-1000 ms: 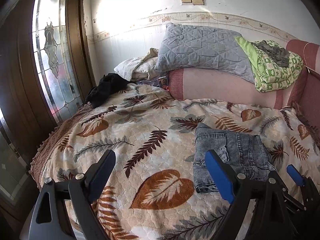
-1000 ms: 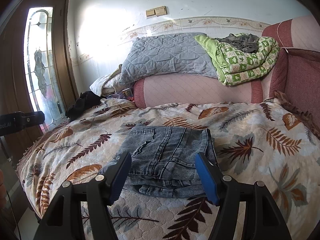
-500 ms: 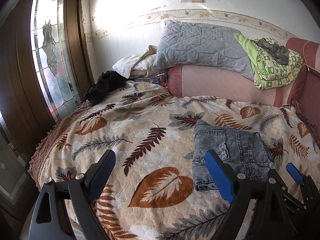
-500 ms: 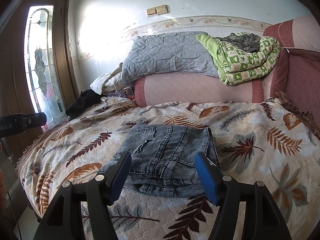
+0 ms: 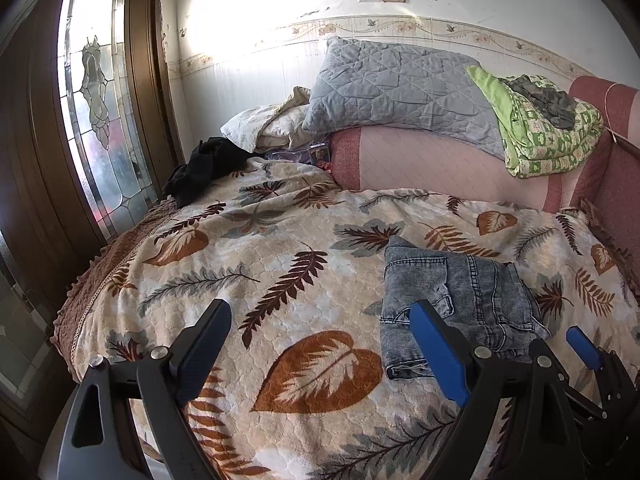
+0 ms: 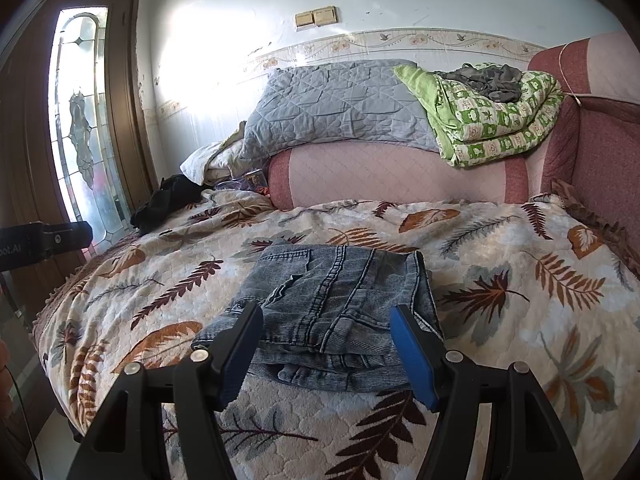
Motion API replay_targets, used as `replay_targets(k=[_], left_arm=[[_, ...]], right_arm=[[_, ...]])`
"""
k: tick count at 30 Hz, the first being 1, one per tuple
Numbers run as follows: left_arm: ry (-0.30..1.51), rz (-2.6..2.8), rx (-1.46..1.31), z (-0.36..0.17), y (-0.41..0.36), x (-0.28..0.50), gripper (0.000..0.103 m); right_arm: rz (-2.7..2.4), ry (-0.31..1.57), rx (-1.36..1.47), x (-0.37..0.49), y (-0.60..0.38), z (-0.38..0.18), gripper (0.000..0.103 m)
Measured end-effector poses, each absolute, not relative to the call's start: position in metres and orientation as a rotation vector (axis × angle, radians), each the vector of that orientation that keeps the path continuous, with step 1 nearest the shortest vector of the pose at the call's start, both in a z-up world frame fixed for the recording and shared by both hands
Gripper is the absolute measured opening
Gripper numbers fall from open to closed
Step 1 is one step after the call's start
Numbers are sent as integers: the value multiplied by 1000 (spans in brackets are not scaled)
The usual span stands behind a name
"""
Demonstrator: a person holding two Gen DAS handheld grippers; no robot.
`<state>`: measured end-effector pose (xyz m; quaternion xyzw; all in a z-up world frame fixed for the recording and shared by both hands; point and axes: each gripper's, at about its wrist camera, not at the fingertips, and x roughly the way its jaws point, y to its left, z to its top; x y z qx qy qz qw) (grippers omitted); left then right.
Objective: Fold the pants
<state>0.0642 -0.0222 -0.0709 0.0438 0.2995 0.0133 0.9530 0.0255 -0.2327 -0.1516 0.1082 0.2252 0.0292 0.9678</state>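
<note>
While both tools hang low over the near edge of the bed, nothing sits between either pair of fingers: the left gripper (image 5: pixel 320 344) has its jaws spread wide above the leaf-print bedspread (image 5: pixel 280 280), and the right gripper (image 6: pixel 326 344) holds its jaws apart too, a little narrower, just short of the pants (image 6: pixel 332 300). Nothing lies on the cover between the tools and the garment — the way to it is clear cloth. From the left wrist view the pants (image 5: pixel 452 300) lie at about 2 o'clock of the left gripper, partly behind its right finger; from the right wrist view they sit straight ahead at 12 o'clock. They are grey-blue washed denim, folded into a compact, roughly square stack of several layers, a back pocket and stitched seams facing up, the layered edges toward the camera. Farther off at 12 o'clock runs a long pink bolster (image 6: pixel 400 172), carrying a grey quilted pillow (image 6: pixel 332 108) and, toward 1 o'clock, a folded green patterned quilt (image 6: pixel 496 120) with a dark grey garment (image 6: pixel 488 80) on top. At 10 o'clock a heap of black clothing (image 6: pixel 168 200) lies on the bed's far left corner — beside pale pillows (image 5: pixel 264 124) — and beyond it a wooden door with leaded glass (image 5: pixel 96 120).
</note>
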Motion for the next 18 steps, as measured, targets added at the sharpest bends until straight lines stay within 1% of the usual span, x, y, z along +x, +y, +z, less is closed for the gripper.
replay_targets(k=[9, 18], left_arm=[[610, 4, 96, -75, -23, 68, 91], [673, -37, 66, -99, -18, 88, 91]], right_arm=[[65, 475, 208, 30, -230, -157, 70], [82, 513, 196, 40, -222, -166, 70]])
